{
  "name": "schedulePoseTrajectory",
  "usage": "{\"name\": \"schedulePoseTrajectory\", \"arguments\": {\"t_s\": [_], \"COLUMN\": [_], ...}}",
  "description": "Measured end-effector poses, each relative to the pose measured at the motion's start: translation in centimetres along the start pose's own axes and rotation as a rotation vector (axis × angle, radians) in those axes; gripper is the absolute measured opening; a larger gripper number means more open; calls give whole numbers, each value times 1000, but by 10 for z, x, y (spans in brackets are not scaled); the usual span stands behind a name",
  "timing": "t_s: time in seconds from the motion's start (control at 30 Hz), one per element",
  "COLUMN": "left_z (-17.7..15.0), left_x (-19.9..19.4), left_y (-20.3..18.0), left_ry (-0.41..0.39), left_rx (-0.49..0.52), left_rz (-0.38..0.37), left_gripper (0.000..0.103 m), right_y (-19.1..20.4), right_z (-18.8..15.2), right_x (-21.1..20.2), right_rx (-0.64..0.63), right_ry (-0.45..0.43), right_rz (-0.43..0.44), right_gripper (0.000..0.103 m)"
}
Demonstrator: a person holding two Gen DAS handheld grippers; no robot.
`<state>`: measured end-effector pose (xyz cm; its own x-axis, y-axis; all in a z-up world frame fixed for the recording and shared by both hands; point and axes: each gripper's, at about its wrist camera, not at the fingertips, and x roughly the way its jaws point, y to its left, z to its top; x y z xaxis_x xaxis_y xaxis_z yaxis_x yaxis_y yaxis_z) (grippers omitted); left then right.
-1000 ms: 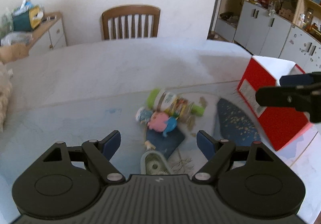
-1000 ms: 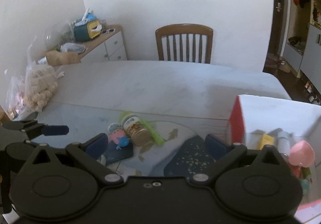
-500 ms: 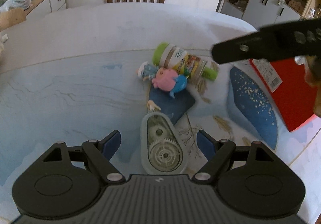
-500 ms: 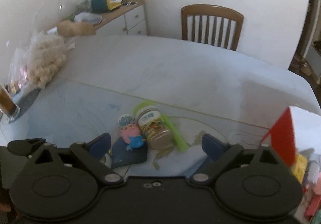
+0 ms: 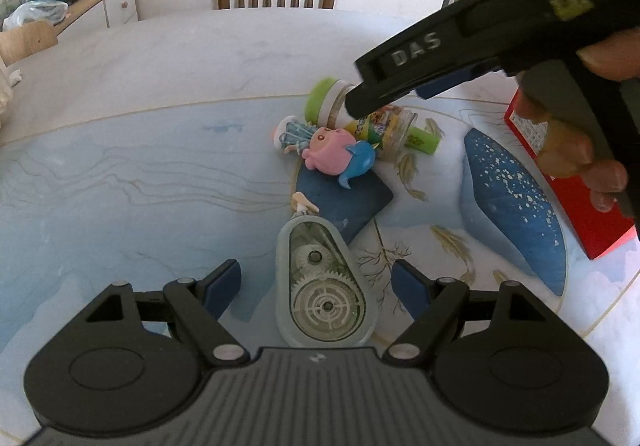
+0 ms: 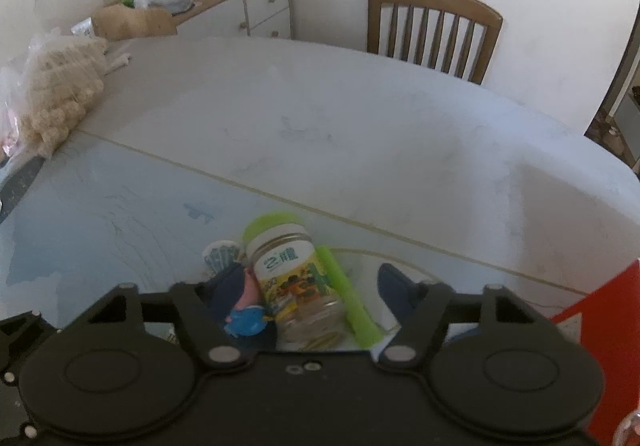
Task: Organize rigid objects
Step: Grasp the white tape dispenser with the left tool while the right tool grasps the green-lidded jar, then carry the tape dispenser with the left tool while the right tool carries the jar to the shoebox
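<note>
Both grippers gape wide, holding nothing: the left gripper (image 5: 316, 282) straddles a translucent teardrop-shaped gear case (image 5: 325, 290), the right gripper (image 6: 310, 284) flanks a green-capped glass jar (image 6: 298, 278). Jar lies beside a glossy pink pig figure (image 5: 334, 158), left of the red box (image 5: 580, 202).

Round table (image 5: 160, 94) with blue painted top, jar (image 5: 372, 118) on its side near the middle, green stick (image 5: 420, 140) touching the jar, pig toy (image 5: 338, 156) beside the jar, gear case (image 5: 322, 286) nearer than the jar, red box (image 5: 580, 214) right of the jar
</note>
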<state>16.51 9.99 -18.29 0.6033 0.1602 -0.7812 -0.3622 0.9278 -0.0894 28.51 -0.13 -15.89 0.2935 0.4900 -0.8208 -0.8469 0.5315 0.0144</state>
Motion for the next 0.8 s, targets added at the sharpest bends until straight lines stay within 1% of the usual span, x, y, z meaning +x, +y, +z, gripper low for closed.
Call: {"name": "schedulePoseTrajectory", "arguments": {"t_s": [0.03,0.1,0.13,0.23,0.4,0.6,0.67,0.7,0.8], "left_z": [0,-1,-1,-1,-3,-3,-3,-4,-4], "left_x": [0,0,-1,-1,-1,-1,-1,-1,-1], "left_y": [0,-1,-2,-4,-7,-10,-9,-10,-9], "left_ry": [0,0,-2,-4,-11,-18,-19,-22,-21], "left_rx": [-2,-2,1,13,37,51,51,54,59], "left_rz": [1,6,12,20,42,34,34,34,34], "left_gripper": [82,81,77,72,64,51,51,51,51], "right_y": [1,2,3,4,8,11,11,11,12], "right_z": [1,2,4,6,7,7,6,7,6], "right_x": [3,7,9,14,20,25,25,25,25], "right_rx": [-4,-8,-8,-11,-25,-25,-21,-18,-28], "right_ry": [5,15,18,27,32,41,39,39,36], "right_rz": [4,9,9,13,14,9,11,14,-5], "right_gripper": [67,61,61,54,52,52,51,47,45]}}
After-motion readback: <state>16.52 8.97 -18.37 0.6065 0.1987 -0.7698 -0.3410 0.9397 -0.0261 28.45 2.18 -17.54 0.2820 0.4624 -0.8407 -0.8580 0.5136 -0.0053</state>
